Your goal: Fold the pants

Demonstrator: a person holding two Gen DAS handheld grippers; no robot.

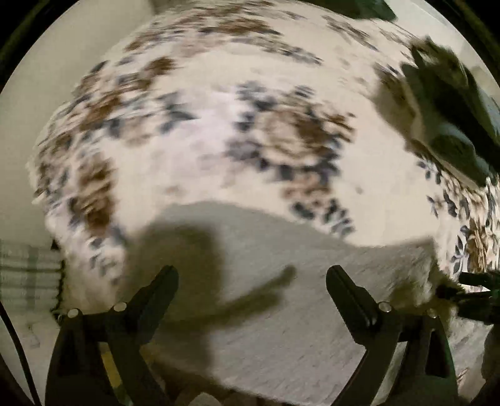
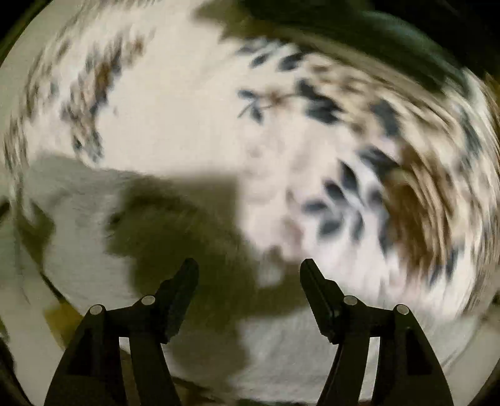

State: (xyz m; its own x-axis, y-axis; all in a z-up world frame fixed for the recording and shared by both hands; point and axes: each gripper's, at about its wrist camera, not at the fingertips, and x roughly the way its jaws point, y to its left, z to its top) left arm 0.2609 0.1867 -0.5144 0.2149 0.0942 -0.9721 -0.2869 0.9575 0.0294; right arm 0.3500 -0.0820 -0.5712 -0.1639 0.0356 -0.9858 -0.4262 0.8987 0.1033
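Both views are motion-blurred. Light grey pants [image 1: 297, 299] lie flat on a floral bedsheet [image 1: 203, 156], filling the lower half of the left wrist view. My left gripper [image 1: 251, 274] is open and empty just above the pants, its shadow falling on the cloth. In the right wrist view the same grey pants [image 2: 78, 225] cover the lower left and bottom. My right gripper [image 2: 249, 268] is open and empty above the pants' edge, where they meet the sheet [image 2: 187, 109].
A dark green cloth [image 1: 450, 103] lies at the right of the sheet and shows at the top right in the right wrist view [image 2: 375, 28]. The bed's left edge and a plaid fabric [image 1: 28, 274] sit at the left.
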